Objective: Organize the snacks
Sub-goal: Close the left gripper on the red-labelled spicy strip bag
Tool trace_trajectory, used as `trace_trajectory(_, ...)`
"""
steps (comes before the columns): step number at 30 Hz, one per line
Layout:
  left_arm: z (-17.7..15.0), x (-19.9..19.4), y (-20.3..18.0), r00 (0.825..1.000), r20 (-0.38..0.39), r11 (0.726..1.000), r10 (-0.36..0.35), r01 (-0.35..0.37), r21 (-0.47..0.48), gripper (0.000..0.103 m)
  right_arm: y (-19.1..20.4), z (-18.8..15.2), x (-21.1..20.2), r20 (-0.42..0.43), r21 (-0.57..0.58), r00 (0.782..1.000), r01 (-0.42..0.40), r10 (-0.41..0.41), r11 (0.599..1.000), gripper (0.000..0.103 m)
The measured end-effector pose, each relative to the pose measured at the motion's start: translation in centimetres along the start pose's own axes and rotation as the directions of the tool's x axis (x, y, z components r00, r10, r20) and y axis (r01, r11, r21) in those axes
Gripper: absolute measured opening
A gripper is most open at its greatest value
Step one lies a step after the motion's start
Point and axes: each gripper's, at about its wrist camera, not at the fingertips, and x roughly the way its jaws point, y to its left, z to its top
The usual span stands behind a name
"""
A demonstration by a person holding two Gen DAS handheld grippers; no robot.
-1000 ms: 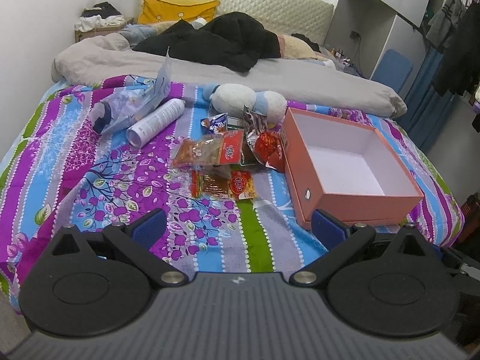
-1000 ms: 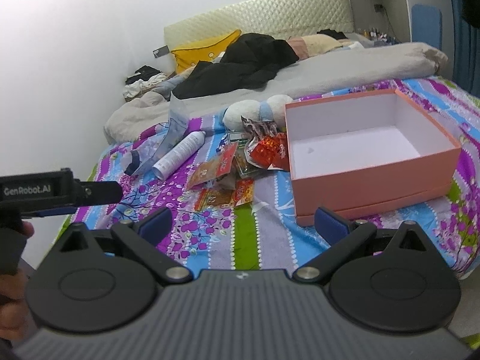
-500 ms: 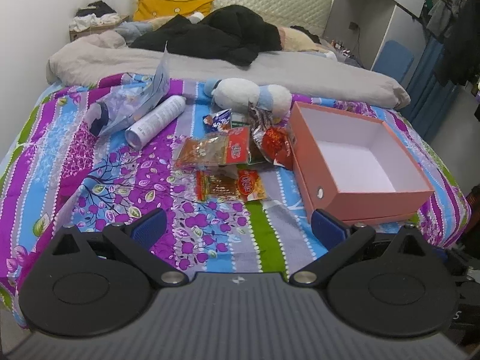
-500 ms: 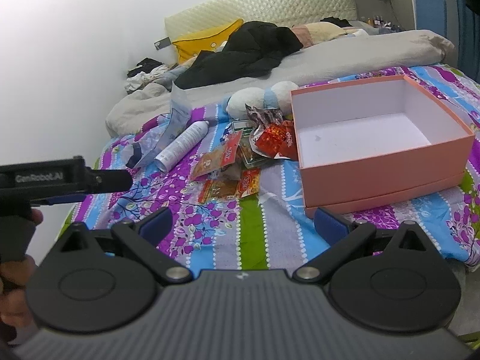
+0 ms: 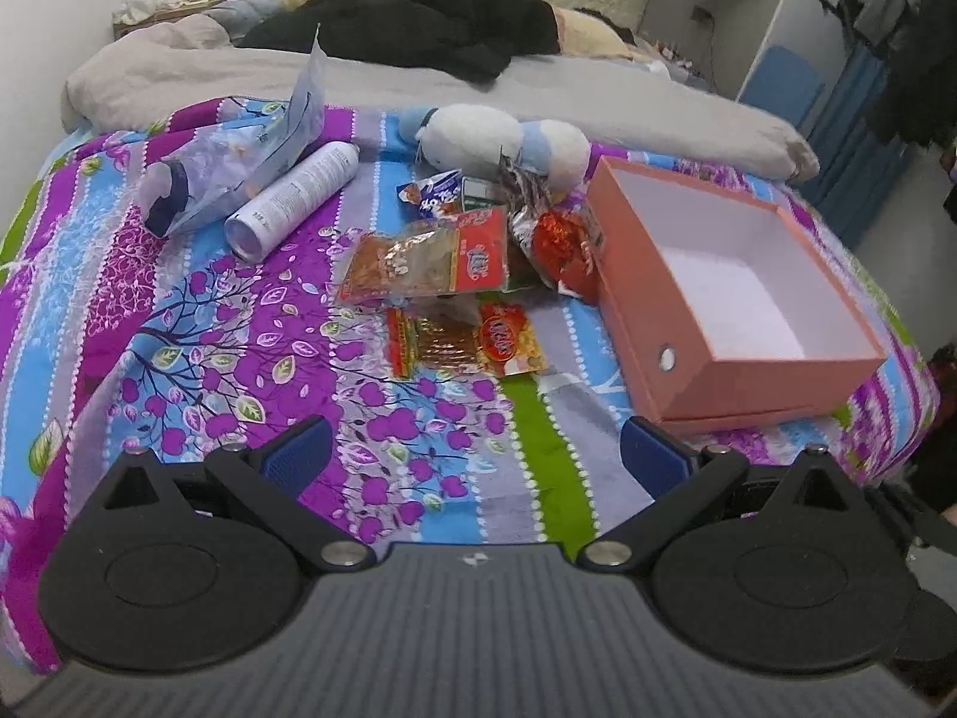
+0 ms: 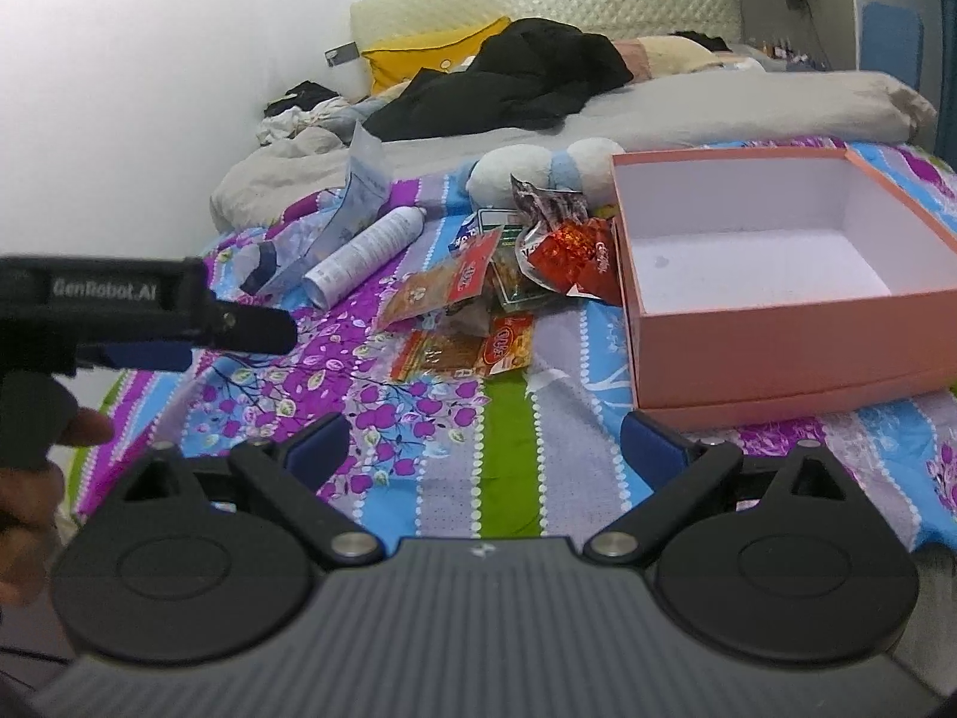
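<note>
Both grippers hung with jaws spread wide and nothing between them: the left gripper (image 5: 475, 449) and the right gripper (image 6: 484, 443) each hovered over the floral bedspread (image 5: 209, 323), short of the snacks.

The snack packets lay in a loose heap just left of the open pink box (image 5: 718, 299), which stood empty. Nearest was a flat orange-and-red packet (image 5: 463, 341); behind it a clear-fronted red packet (image 5: 427, 263), then a crinkled red foil bag (image 5: 556, 239) touching the box wall.

These looked light, soft and slick, with brittle contents. A pinch on a sealed edge seemed safer than squeezing the middle, and the soft bedding would likely give under a downward push.

Only the right wrist view showed the other gripper's body (image 6: 137, 311), with a hand (image 6: 36, 478) below it. Only the left wrist view showed the round hole (image 5: 667, 357) in the box's end wall.

A white spray can (image 5: 293, 197) and a plush toy (image 5: 496, 137) lay beyond the heap.
</note>
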Motion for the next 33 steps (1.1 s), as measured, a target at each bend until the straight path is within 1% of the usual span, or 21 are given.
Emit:
trace_trajectory(6, 0.8, 2.3, 1.2, 1.0, -0.009, 1.0, -0.004, 0.004, 0.007, 0.103, 0.5, 0.0, 2.1, -0.016, -0.03, 0.999, -0.03, 0.03, 0.999, 0.099)
trace_trajectory(9, 0.8, 3.9, 1.7, 0.999, -0.032, 1.0, -0.029, 0.029, -0.006, 0.103, 0.9, 0.0, 3.3, -0.029, -0.048, 0.999, -0.043, 0.042, 0.998, 0.099)
trace_trajectory(12, 0.7, 5.7, 2.1, 0.998, -0.06, 0.999, -0.033, 0.033, -0.001, 0.103, 1.3, -0.1, 4.6, -0.042, -0.066, 0.998, -0.055, 0.053, 0.996, 0.099)
trace_trajectory(19, 1.0, 9.4, 3.5, 0.996, -0.086, 0.999, -0.039, 0.039, 0.0, 0.102, 1.7, -0.2, 7.4, -0.099, -0.074, 0.993, -0.079, 0.072, 0.994, 0.099)
trace_trajectory(21, 1.3, 10.4, 3.9, 0.995, -0.09, 0.999, -0.048, 0.049, 0.008, 0.1, 1.8, -0.2, 8.1, -0.116, -0.067, 0.99, -0.093, 0.085, 0.993, 0.099)
trace_trajectory(25, 1.9, 12.2, 4.6, 0.994, -0.103, 0.999, -0.037, 0.039, 0.024, 0.095, 2.1, -0.1, 9.5, -0.118, -0.049, 0.986, -0.121, 0.114, 0.991, 0.099)
trace_trajectory(29, 2.8, 14.3, 5.0, 0.993, -0.114, 0.997, -0.036, 0.043, 0.067, 0.091, 2.5, 0.1, 11.4, -0.12, -0.063, 0.987, -0.114, 0.106, 0.991, 0.099)
trace_trajectory(33, 3.7, 16.8, 5.0, 0.992, -0.121, 0.987, -0.032, 0.05, 0.153, 0.087, 2.3, 0.7, 13.4, -0.116, -0.056, 0.99, -0.092, 0.085, 0.994, 0.098)
